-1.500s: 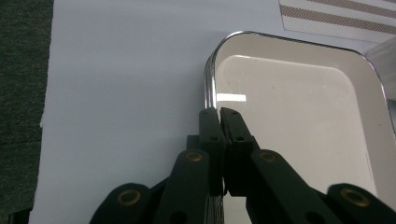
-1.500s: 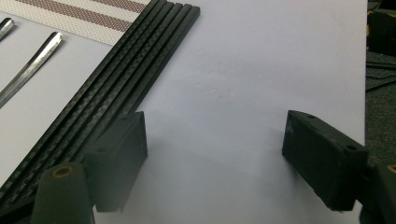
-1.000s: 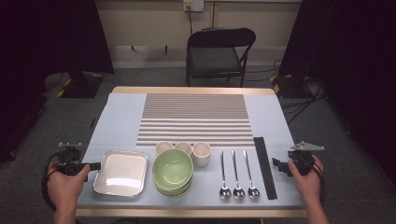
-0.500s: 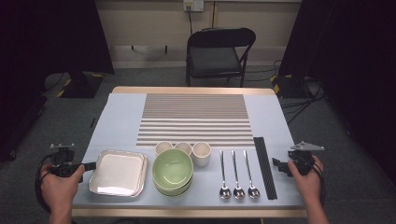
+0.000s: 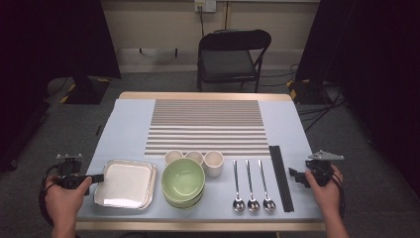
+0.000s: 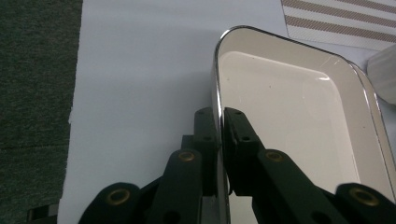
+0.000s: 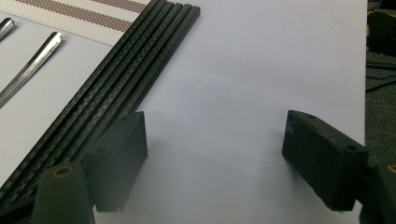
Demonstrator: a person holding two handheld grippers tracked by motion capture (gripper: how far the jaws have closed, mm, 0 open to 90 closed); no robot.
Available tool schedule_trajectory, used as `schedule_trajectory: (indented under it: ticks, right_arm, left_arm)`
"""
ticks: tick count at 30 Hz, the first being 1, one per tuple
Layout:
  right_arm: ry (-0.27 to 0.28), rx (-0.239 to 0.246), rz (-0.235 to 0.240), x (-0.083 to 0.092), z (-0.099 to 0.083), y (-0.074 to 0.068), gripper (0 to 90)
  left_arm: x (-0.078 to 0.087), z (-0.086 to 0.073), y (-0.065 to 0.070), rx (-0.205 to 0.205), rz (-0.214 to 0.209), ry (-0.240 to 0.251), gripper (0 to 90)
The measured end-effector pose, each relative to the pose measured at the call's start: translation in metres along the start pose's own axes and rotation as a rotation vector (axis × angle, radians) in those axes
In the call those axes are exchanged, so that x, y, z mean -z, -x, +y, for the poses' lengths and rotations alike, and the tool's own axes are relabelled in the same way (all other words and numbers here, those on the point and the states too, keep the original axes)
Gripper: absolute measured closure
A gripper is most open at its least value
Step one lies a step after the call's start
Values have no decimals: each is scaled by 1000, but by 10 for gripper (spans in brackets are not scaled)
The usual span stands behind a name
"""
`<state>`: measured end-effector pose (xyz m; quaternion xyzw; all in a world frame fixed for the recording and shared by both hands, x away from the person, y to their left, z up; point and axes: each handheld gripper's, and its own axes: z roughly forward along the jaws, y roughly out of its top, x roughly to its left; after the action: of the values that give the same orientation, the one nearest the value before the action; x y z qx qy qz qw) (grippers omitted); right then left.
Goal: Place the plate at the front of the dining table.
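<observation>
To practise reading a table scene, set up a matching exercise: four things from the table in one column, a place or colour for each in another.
Things:
1. tray
2. bowl
3. spoons
4. chopsticks

Descriptions:
A. black, nearest the right gripper
B. green
C. rim between the left gripper fingers
D. silver, three side by side

Pairs: 1-C, 2-B, 3-D, 4-A

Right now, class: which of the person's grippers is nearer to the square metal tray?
Left. The left gripper has its jaws around the tray rim, on the tray's left edge. The right gripper hangs open at the far right table edge, beside the black chopsticks.
</observation>
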<state>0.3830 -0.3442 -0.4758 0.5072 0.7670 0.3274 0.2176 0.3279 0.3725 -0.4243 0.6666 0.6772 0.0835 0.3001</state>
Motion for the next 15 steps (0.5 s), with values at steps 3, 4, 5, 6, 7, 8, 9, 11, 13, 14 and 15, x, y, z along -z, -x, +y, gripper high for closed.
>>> schedule_trajectory:
  ticks: [3,4,5,6,7,8,9,11,13,14,15]
  right_arm:
    - [0,1,0,0,0,0,210]
    - [0,1,0,0,0,0,210]
    - [0,1,0,0,0,0,210]
    - [0,1,0,0,0,0,210]
    - [0,0,0,0,0,0,210]
    - [-1,-2,0,0,0,0,210]
    - [-1,-1,0,0,0,0,210]
    - [0,0,0,0,0,0,210]
    - [-2,-2,0,0,0,0,210]
    - [-1,-1,0,0,0,0,210]
    - [-2,-2,0,0,0,0,210]
  left_arm:
    - [-3,0,0,3,-8,-15,844]
    - [-3,0,0,6,-13,-14,852]
    - [-3,1,0,7,-16,-18,862]
    - [-3,2,0,8,-11,-21,869]
    - [-3,2,1,1,-6,-29,872]
    - [-3,2,1,3,-1,-30,875]
    - [-3,3,1,3,1,-32,877]
    - [-2,3,2,6,15,-29,880]
    - [-2,2,1,15,9,-26,882]
    - [-2,2,1,23,9,-24,882]
    - [-1,2,0,24,12,-23,883]
